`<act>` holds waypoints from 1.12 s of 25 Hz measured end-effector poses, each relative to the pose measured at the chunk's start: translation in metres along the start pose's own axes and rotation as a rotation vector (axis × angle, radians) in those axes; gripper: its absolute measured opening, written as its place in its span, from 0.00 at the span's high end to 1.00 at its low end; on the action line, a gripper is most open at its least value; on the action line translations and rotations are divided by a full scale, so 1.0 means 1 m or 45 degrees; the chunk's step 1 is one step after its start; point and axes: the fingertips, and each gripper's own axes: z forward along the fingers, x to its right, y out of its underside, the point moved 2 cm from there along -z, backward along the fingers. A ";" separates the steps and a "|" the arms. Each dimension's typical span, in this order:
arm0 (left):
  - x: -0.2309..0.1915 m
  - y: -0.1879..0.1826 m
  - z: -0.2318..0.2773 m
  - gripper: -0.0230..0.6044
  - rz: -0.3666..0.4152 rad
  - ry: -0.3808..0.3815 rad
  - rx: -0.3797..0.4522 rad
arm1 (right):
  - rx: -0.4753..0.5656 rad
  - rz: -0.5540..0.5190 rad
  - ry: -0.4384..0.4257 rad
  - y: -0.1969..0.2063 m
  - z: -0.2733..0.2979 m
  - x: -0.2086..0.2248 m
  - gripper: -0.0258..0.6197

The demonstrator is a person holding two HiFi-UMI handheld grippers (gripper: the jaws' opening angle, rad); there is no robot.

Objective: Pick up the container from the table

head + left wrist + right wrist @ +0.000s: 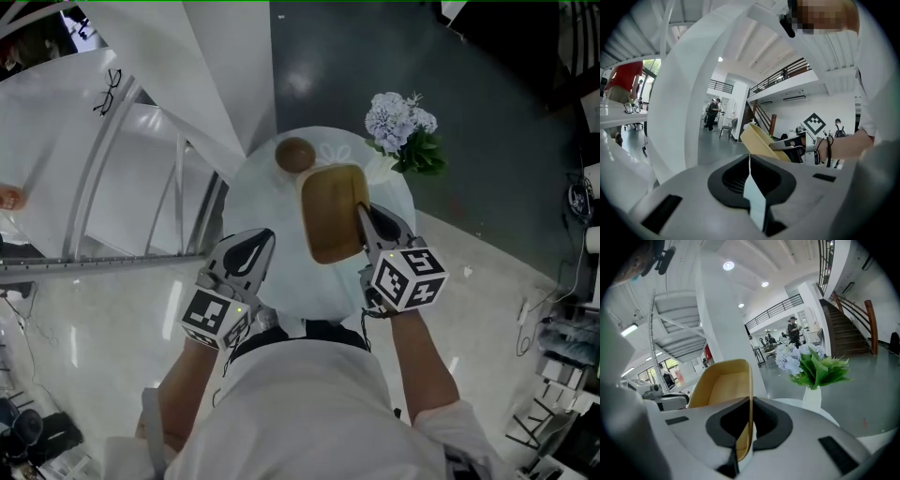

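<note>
Container (330, 211), tan, shallow, rounded corners: clamped by its right-hand wall in the right claw (362, 212), whose jaws are closed on the thin rim, one inside and one outside. Entries follow, largest first.

1. Round white table (272, 202). Lies below and ahead of both claws; it is the surface the task names.
2. Container. Extends forward and to the left of the right claw's jaws. It is tilted and appears lifted off the table top (the left gripper view shows it slanting in the air). Interior bare: nothing in it. A rim pinch suits it, since the wall is thin and the body looks too wide to span.
3. Left claw (263, 236). Jaws pressed together on nothing, to the left of the right claw and apart from the container. It seems idle, one grip probably being enough for a light, empty piece.
4. Flowers (398, 122) in a white vase (812, 397). Ahead and to the right of the right claw, apart from the container.
5. Brown round piece (294, 155). Just beyond the container's far left corner; bowl or ball, cannot tell.
</note>
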 end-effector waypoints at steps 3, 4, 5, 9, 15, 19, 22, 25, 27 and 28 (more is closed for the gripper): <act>-0.001 -0.003 -0.003 0.93 0.005 0.000 0.013 | 0.021 -0.004 -0.008 -0.005 -0.004 -0.006 0.92; -0.002 -0.005 -0.004 0.93 0.007 -0.001 0.018 | 0.028 -0.005 -0.011 -0.006 -0.005 -0.008 0.92; -0.002 -0.006 -0.005 0.93 0.009 -0.001 0.022 | 0.034 -0.006 -0.014 -0.008 -0.006 -0.010 0.92; -0.003 -0.011 -0.008 0.93 0.020 0.006 0.030 | 0.057 -0.011 -0.022 -0.014 -0.010 -0.019 0.92; -0.002 -0.016 -0.013 0.93 0.032 0.011 0.048 | 0.085 -0.021 -0.039 -0.019 -0.017 -0.030 0.92; -0.003 -0.016 -0.016 0.93 0.039 0.015 0.047 | 0.101 -0.015 -0.052 -0.020 -0.020 -0.034 0.92; -0.003 -0.016 -0.018 0.93 0.039 0.016 0.049 | 0.107 -0.015 -0.054 -0.021 -0.022 -0.037 0.92; -0.003 -0.017 -0.019 0.93 0.039 0.015 0.053 | 0.114 -0.020 -0.058 -0.022 -0.023 -0.040 0.92; -0.004 -0.017 -0.020 0.93 0.038 0.014 0.054 | 0.118 -0.022 -0.059 -0.023 -0.024 -0.041 0.92; -0.004 -0.017 -0.021 0.93 0.038 0.014 0.054 | 0.120 -0.023 -0.060 -0.024 -0.024 -0.042 0.92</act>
